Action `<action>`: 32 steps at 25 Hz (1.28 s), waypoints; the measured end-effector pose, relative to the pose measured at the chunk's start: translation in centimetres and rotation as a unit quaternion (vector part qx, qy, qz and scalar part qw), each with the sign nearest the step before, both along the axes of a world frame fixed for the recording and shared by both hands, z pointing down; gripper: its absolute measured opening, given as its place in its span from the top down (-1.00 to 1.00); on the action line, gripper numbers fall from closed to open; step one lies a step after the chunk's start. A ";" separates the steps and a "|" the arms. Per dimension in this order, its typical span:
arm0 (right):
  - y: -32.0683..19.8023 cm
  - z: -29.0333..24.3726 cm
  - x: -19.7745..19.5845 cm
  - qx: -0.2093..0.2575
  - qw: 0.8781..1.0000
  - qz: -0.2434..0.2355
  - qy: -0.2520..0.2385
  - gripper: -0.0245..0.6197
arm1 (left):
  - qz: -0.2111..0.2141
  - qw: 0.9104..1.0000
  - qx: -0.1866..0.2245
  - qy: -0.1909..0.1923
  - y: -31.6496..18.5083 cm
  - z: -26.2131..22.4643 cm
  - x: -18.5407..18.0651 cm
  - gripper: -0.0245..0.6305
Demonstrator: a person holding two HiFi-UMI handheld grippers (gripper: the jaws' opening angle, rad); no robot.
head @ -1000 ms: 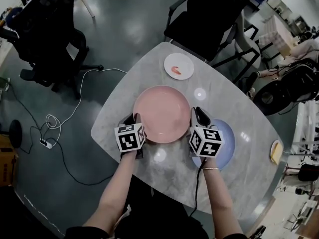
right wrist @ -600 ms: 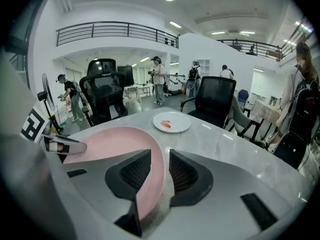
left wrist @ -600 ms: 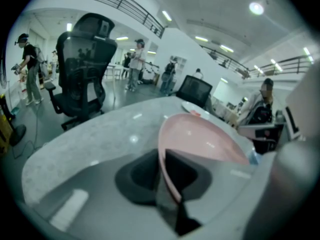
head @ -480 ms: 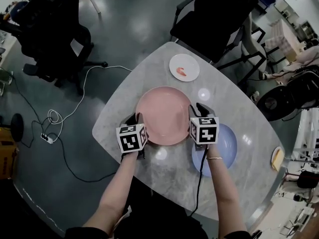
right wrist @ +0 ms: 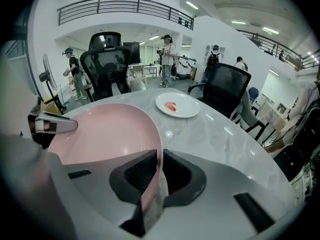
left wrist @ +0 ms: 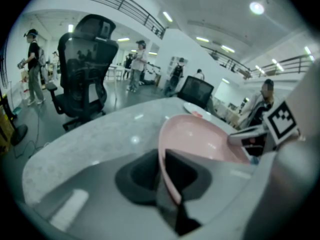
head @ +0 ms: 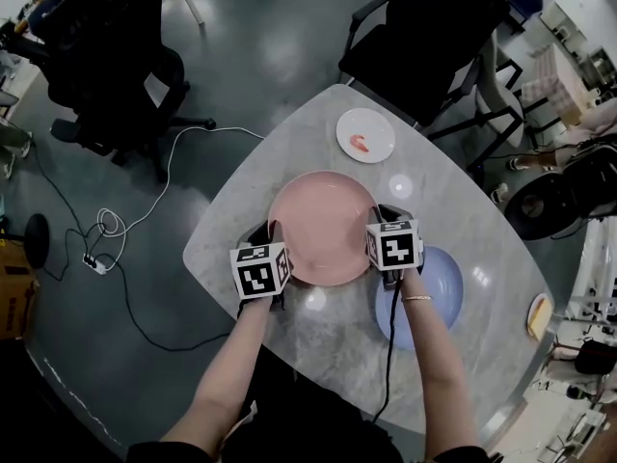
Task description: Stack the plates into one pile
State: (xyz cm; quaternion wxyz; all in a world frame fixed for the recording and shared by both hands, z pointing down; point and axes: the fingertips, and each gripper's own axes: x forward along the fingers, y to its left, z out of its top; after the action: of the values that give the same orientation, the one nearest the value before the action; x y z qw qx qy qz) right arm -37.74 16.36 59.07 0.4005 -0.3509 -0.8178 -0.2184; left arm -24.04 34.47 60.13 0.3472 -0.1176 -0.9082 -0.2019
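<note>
A large pink plate (head: 323,225) lies at the middle of the grey marble table (head: 289,133). My left gripper (head: 269,232) is shut on its left rim; in the left gripper view the pink plate's rim (left wrist: 167,176) runs between the pads of that gripper (left wrist: 162,160). My right gripper (head: 384,216) has just been closing and is now clamped on the right rim (right wrist: 156,156), pads on either side of it (right wrist: 158,165). A blue plate (head: 439,292) lies under my right wrist. A small white plate (head: 365,135) with a red mark sits at the far side.
A black office chair (head: 424,27) stands behind the table and another (head: 106,46) at the left. Cables (head: 106,234) trail on the floor. A small yellow item (head: 536,316) lies near the table's right edge. People stand in the background of both gripper views.
My right gripper has come down from beside the blue plate onto the pink plate's right rim and closed on it. The left gripper has kept its hold and place.
</note>
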 end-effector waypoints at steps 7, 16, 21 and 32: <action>0.1 -0.1 0.1 -0.007 1.000 0.003 0.007 0.83 | -0.006 1.000 0.017 -0.005 0.3 -0.1 -0.1 0.81; 0.6 -1.8 2.1 -0.050 0.998 0.035 0.029 0.86 | -0.017 0.999 0.036 -0.013 2.0 -1.1 0.6 0.84; -0.4 -4.1 2.9 -0.069 0.996 0.056 0.028 0.86 | 0.001 0.999 0.036 -0.029 1.9 -3.2 -0.1 0.84; -10.2 -9.2 4.7 -0.105 0.981 0.163 0.001 0.86 | 0.108 0.991 0.052 -0.053 -6.1 -6.9 -3.0 0.83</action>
State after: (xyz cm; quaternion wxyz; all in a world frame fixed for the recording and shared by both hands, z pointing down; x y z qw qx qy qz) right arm -33.01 6.13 49.84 0.3926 -0.2528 -0.8821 -0.0627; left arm -27.02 28.38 53.27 0.3241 0.0103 -0.9209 -0.2164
